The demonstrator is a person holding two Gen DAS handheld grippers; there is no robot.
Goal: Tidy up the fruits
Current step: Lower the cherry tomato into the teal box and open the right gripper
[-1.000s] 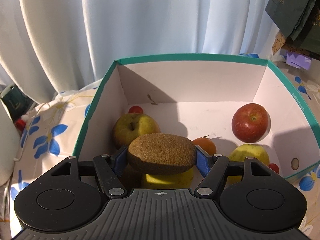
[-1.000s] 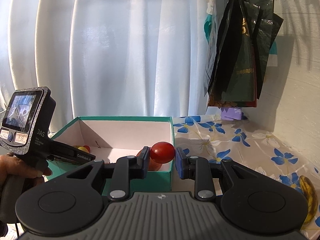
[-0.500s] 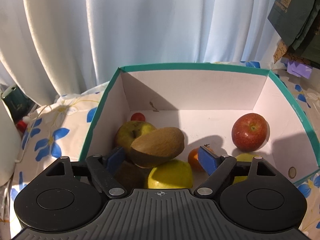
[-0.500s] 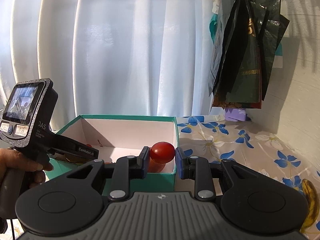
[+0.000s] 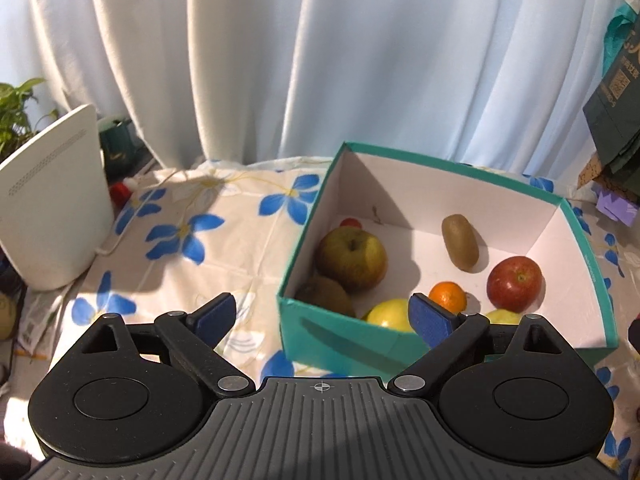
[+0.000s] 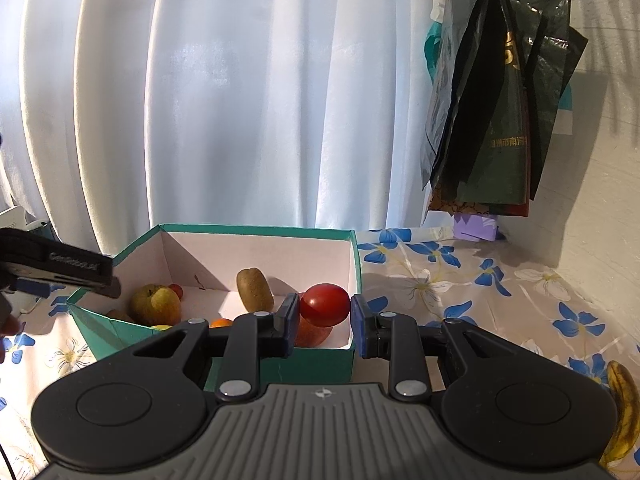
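Observation:
A teal box (image 5: 592, 248) with a white inside holds several fruits: a brown kiwi (image 5: 460, 242), a green-yellow apple (image 5: 352, 259), a red apple (image 5: 515, 278), a small orange (image 5: 448, 295) and a yellow fruit (image 5: 390, 315). My left gripper (image 5: 324, 316) is open and empty, just in front of the box's near left corner. My right gripper (image 6: 324, 318) is shut on a small red tomato (image 6: 324, 305), held above the box's (image 6: 256, 230) near right corner. The kiwi (image 6: 254, 288) lies inside the box.
A white device (image 5: 52, 200) stands left on the flowered tablecloth (image 5: 192, 240). Dark bags (image 6: 500, 120) hang on the right wall. A banana (image 6: 620, 400) lies at the right edge. White curtains hang behind. The left gripper's handle (image 6: 56, 268) shows at the left.
My left gripper opened and let go of the kiwi, which now lies in the box. The left gripper pulled back and to the left. The right gripper moved closer to the box.

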